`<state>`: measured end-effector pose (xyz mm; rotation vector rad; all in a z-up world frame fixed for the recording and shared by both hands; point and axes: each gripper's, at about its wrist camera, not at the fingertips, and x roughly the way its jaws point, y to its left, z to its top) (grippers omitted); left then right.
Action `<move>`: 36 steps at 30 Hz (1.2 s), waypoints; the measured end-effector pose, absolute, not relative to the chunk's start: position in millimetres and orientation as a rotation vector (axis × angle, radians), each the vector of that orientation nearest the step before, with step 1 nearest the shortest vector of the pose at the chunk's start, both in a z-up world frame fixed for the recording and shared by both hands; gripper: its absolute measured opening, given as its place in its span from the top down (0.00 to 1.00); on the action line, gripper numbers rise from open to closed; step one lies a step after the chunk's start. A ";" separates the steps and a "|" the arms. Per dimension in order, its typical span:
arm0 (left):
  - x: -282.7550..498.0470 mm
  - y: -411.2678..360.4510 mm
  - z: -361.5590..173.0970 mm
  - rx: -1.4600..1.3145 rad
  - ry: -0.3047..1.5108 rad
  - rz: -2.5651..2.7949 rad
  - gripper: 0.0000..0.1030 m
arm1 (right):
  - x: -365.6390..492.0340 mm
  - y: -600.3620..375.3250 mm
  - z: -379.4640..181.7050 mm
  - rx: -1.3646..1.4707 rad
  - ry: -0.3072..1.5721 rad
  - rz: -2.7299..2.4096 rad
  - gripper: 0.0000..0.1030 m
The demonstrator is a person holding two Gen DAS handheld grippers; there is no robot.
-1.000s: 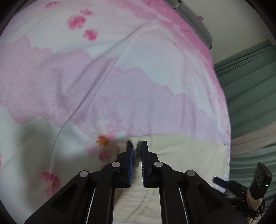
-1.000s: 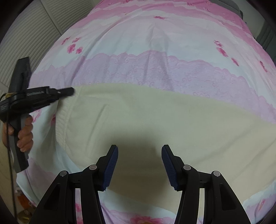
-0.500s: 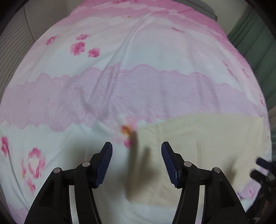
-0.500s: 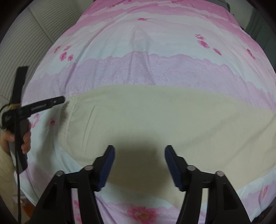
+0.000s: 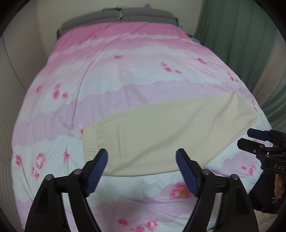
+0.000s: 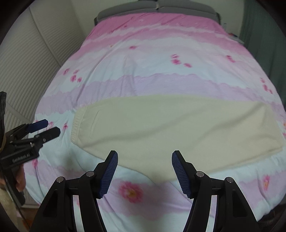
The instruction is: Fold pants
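Note:
Cream pants (image 5: pixel 160 128) (image 6: pixel 169 125) lie flat across the pink flowered bedspread, folded lengthwise, with the elastic waistband at the left. My left gripper (image 5: pixel 142 171) hangs above the near edge of the pants, its jaws opening wide with nothing between them. My right gripper (image 6: pixel 144 173) is held open and empty above the near edge too. In the right wrist view the left gripper (image 6: pixel 45 127) shows at the left, clear of the waistband. The right gripper (image 5: pixel 248 137) appears at the right edge of the left wrist view.
The bedspread (image 5: pixel 125 71) covers the whole bed, with grey pillows (image 5: pixel 116 16) at the head. A ribbed white wall (image 6: pixel 26 58) runs along the left and a green curtain (image 5: pixel 241 44) hangs at the right. A hand (image 6: pixel 19 178) grips the left tool's handle.
The left gripper let go of the waistband, opened wide and rose back from the bed. The right gripper also lifted away and opened slightly. The pants now lie flat and untouched.

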<state>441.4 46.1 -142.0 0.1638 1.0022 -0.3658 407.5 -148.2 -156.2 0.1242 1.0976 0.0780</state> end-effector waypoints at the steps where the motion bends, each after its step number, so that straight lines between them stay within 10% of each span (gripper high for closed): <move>1: 434.9 36.1 -136.1 0.177 0.985 -0.378 0.19 | 398.0 -156.9 -150.3 0.132 1.087 0.064 0.38; 18: 351.0 -191.2 -85.2 0.258 0.842 -0.471 0.09 | 285.3 -367.6 -98.3 0.298 0.904 -0.184 0.38; 36: 363.5 -450.6 -143.6 0.346 0.992 -0.288 0.05 | 303.3 -651.9 -168.3 0.465 0.972 -0.283 0.38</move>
